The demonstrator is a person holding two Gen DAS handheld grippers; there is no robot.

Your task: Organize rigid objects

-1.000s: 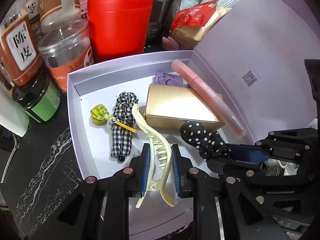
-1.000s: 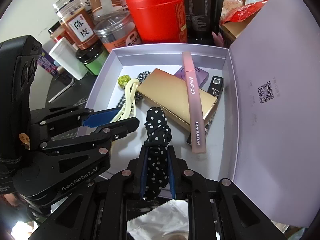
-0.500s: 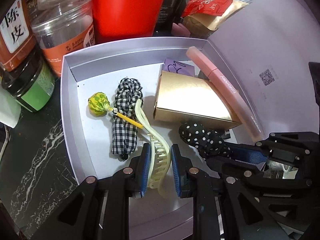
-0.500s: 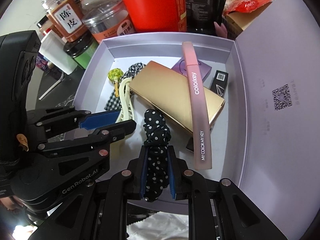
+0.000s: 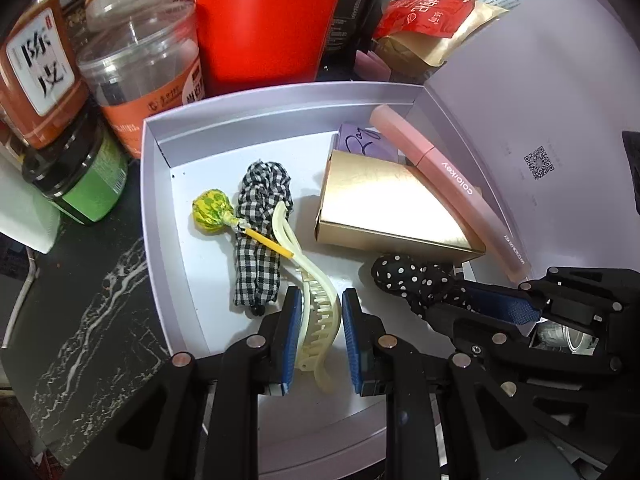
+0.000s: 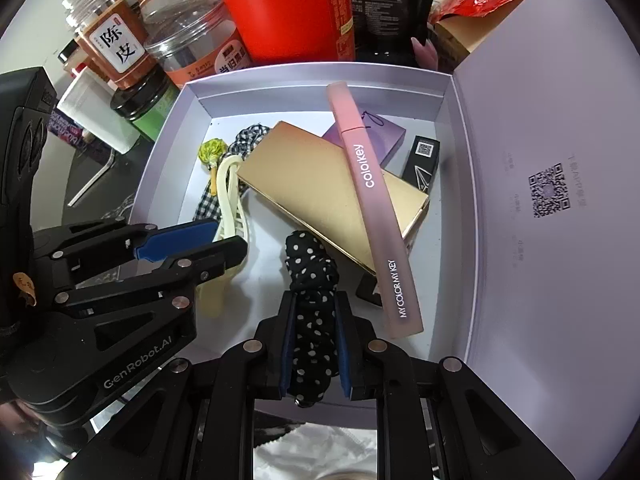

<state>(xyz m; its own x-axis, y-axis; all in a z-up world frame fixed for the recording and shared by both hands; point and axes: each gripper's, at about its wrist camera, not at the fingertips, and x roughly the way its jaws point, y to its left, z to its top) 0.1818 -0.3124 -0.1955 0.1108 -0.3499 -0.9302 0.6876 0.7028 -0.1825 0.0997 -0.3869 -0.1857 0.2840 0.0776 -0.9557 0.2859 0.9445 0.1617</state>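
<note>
lilac box point(image 5: 154, 216) lies open, lid point(image 6: 540, 128) up on the right. left gripper point(image 5: 318, 320) pinches a cream hair claw point(image 5: 316, 304) at the near edge, its far tip lying over the check scrunchie point(image 5: 260, 216) and lollipop point(image 5: 212, 212). right gripper point(image 6: 315, 344) is clamped on a dotted scrunchie point(image 6: 312, 276), near middle, just beside the gold box point(image 6: 320, 184). pink tube point(image 6: 372, 208) lies across the gold box; purple box point(image 6: 384, 136) and black box point(image 6: 422, 156) sit far right. jars and red tin point(image 6: 288, 4) crowd beyond the far wall. judged: most items already inside but jumbled; both held pieces not yet let go, tidying left.
</note>
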